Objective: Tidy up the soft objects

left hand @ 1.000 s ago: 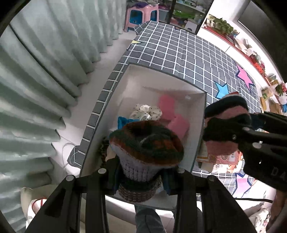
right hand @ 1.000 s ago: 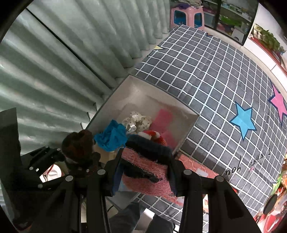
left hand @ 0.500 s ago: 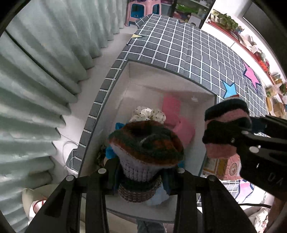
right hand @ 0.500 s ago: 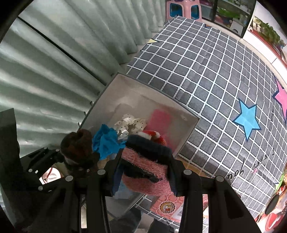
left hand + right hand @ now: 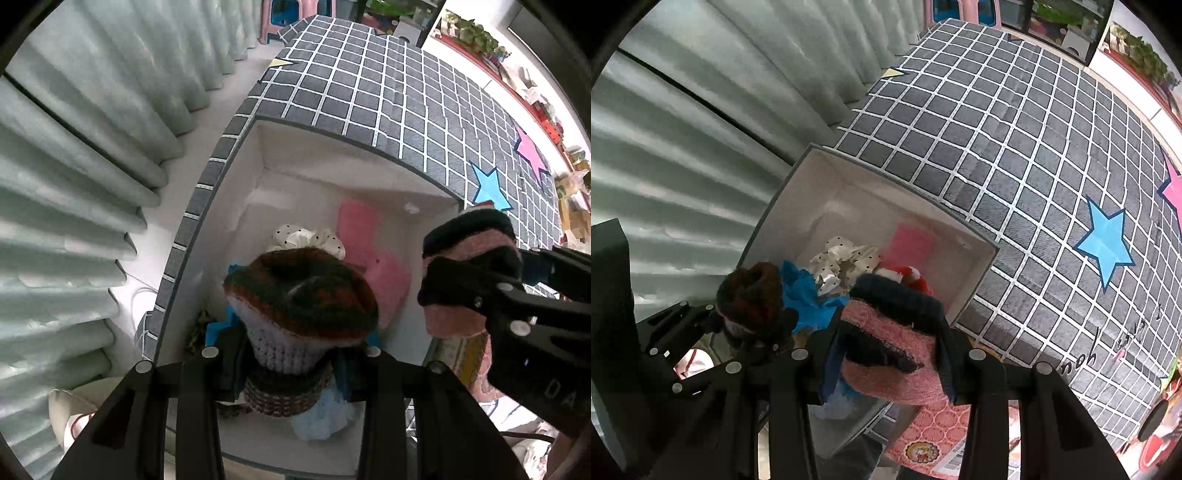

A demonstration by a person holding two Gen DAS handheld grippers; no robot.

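My left gripper (image 5: 291, 354) is shut on a knitted piece with a dark red-green top and pale lilac band (image 5: 299, 295), held above the white box (image 5: 258, 155). It also shows in the right wrist view (image 5: 750, 295). My right gripper (image 5: 886, 350) is shut on a pink and navy knitted piece (image 5: 890, 339), held over the box's right edge (image 5: 979, 273); it also shows in the left wrist view (image 5: 469, 273). In the box lie a pink cloth (image 5: 358, 229), a white polka-dot cloth (image 5: 306, 236) and a blue cloth (image 5: 805, 291).
The box sits at the edge of a grey checked mat (image 5: 1015, 129) with blue (image 5: 1104, 243) and pink stars. Pale pleated curtains (image 5: 74, 166) hang on the left. A red and white soft item (image 5: 905, 275) lies in the box. A pink patterned sheet (image 5: 931, 432) lies below the right gripper.
Both grippers have moved forward and lower toward the box, which looks larger now. Each still holds its knitted piece.
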